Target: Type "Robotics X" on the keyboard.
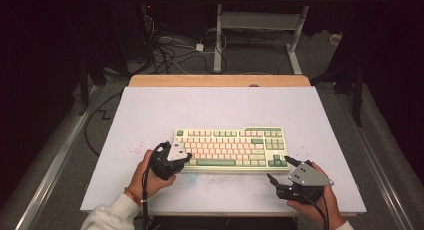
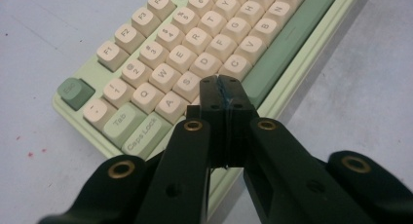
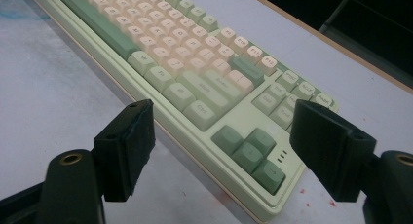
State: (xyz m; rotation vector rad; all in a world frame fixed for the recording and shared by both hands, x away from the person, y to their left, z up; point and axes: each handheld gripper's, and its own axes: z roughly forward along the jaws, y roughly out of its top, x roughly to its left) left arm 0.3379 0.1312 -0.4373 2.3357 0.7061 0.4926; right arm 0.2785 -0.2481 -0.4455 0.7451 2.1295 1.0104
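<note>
A pale green keyboard (image 1: pixel 230 140) with cream and green keys lies in the middle of the white board. My left gripper (image 1: pixel 186 157) is shut, its black pads pressed flat together with nothing between them. In the left gripper view the left gripper (image 2: pixel 224 87) has its tips just over the keyboard (image 2: pixel 160 53) at the bottom letter row, near the left end of the green space bar; whether they touch a key I cannot tell. My right gripper (image 1: pixel 277 171) stands open off the keyboard's near right corner. In the right gripper view the right gripper (image 3: pixel 226 129) frames the arrow keys of the keyboard (image 3: pixel 185 63).
The white board (image 1: pixel 150 110) rests on a wooden table whose far edge (image 1: pixel 220 80) shows. Small red specks (image 1: pixel 132 151) mark the board left of the keyboard. Beyond the table are floor cables (image 1: pixel 170 50) and a white desk frame (image 1: pixel 218 40).
</note>
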